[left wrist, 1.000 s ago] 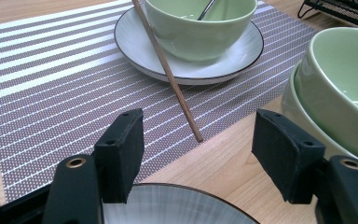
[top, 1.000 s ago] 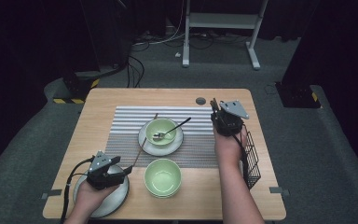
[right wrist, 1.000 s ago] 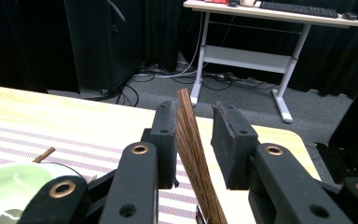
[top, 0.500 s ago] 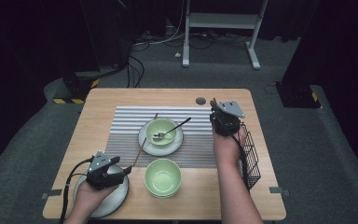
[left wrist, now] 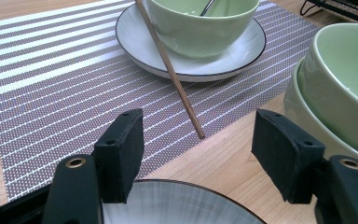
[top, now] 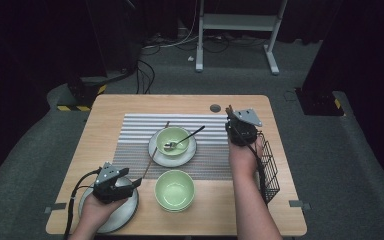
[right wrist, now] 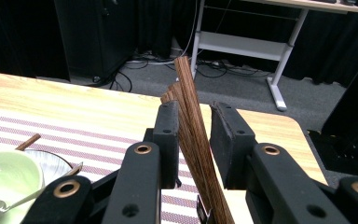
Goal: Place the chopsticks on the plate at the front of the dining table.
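Nearest, the left gripper (top: pixel 130 184) is held over a grey plate (left wrist: pixel 186 207) at the table's (top: pixel 130 105) near left corner, its jaws wide apart and empty; the plate is cut off by the bottom edge of the left gripper view. Just beside it, a stack of green bowls (top: pixel 175 190) is seen, cropped at the right of that view. Farther on, a single chopstick (left wrist: pixel 170 65) is leaned against a white plate (top: pixel 156 150) on the striped mat (top: pixel 130 130), and a green bowl with a spoon (top: pixel 182 141) rests on that plate (the spoon's bowl is hard to make out). At the far right, the right gripper (right wrist: pixel 193 140) is clamped on a bundle of chopsticks (right wrist: pixel 191 121), upright beside a black wire basket (top: pixel 270 170); their lower ends are hidden.
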Action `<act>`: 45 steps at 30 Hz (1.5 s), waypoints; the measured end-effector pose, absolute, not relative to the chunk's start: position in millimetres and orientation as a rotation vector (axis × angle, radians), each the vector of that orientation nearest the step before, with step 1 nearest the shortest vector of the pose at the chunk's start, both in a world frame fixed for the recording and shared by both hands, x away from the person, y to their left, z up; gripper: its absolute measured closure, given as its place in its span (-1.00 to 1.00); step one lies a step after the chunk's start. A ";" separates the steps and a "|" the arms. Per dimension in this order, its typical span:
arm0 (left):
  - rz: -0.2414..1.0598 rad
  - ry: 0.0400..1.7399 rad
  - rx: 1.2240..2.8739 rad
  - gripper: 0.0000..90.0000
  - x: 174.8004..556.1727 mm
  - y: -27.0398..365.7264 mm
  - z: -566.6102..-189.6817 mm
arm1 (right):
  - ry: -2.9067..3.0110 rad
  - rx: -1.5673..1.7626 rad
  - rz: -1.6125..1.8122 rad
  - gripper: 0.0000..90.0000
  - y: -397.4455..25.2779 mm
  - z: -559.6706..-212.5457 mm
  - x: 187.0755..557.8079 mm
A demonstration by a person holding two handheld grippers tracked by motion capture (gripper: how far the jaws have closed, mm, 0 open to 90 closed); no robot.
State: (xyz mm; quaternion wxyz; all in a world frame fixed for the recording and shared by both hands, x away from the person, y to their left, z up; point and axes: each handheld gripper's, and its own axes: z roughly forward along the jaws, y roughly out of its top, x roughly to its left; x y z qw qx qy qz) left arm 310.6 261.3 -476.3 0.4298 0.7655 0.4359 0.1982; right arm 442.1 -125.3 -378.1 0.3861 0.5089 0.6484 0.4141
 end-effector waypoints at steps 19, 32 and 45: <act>0.491 1.091 1.906 -0.23 310.7 261.6 -476.3 | 1.658 1.264 1.023 0.75 -126.4 -375.0 439.0; 0.497 1.073 1.906 -0.22 309.1 257.1 -475.7 | 1.647 1.204 1.040 0.78 -132.7 -367.5 416.1; 0.516 1.055 1.902 -0.19 305.8 251.9 -475.2 | 1.614 1.146 1.129 0.83 -144.3 -357.7 381.4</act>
